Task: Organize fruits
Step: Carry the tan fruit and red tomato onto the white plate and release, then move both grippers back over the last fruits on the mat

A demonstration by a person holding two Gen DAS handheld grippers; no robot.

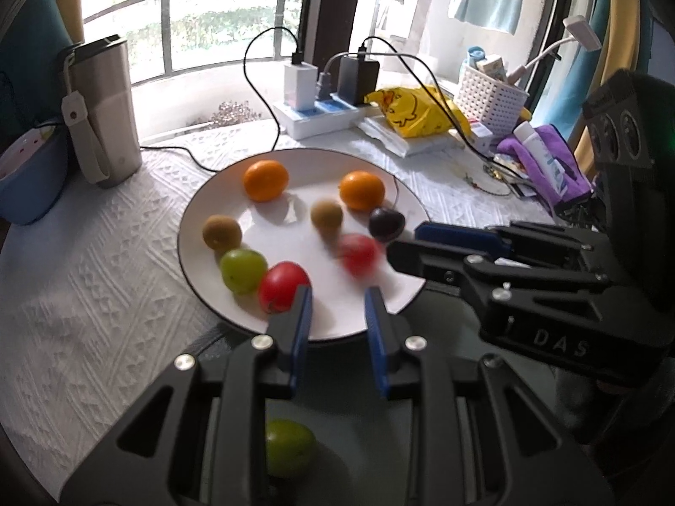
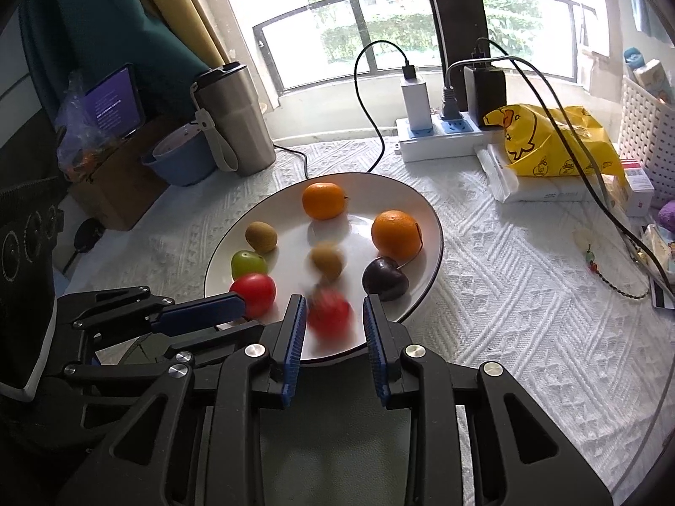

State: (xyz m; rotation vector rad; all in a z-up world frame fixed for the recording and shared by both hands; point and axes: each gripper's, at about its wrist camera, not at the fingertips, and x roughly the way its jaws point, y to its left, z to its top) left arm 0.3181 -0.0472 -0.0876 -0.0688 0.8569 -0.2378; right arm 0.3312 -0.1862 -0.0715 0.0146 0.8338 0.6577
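Round white ceramic plate with a dark rim (image 1: 291, 244) sits mid-surface on a white textured cloth (image 1: 105, 278). It holds eight fruits:

- two oranges at the far side, left (image 1: 265, 180) and right (image 1: 362, 190);
- two brown kiwis, one at the left rim (image 1: 221, 232) and one near the centre (image 1: 327, 216), the latter blurred;
- one green round fruit (image 1: 243, 270) touching one red round fruit (image 1: 283, 286) at the near left;
- a second red fruit (image 1: 358, 254), heavily blurred, near the right rim;
- one dark purple plum (image 1: 387, 223) at the right rim.

A second green fruit (image 1: 290, 447) lies off the plate on the dark near edge of the surface, under the left claw.

Left claw (image 1: 337, 295): blue pads drawn in, nothing between them – tips over the near rim of the plate, beside the sharp red fruit.

Right claw (image 2: 333, 301): also drawn in and clamped on nothing. The blurred red fruit lies on the plate just beyond its tips.

Other containers: a white perforated plastic basket (image 1: 489, 101) at the far right holds cartons and a bottle; a blue bowl (image 1: 31, 181) stands at the left beside a steel tumbler (image 1: 105, 114) – the bowl's contents cannot be told.
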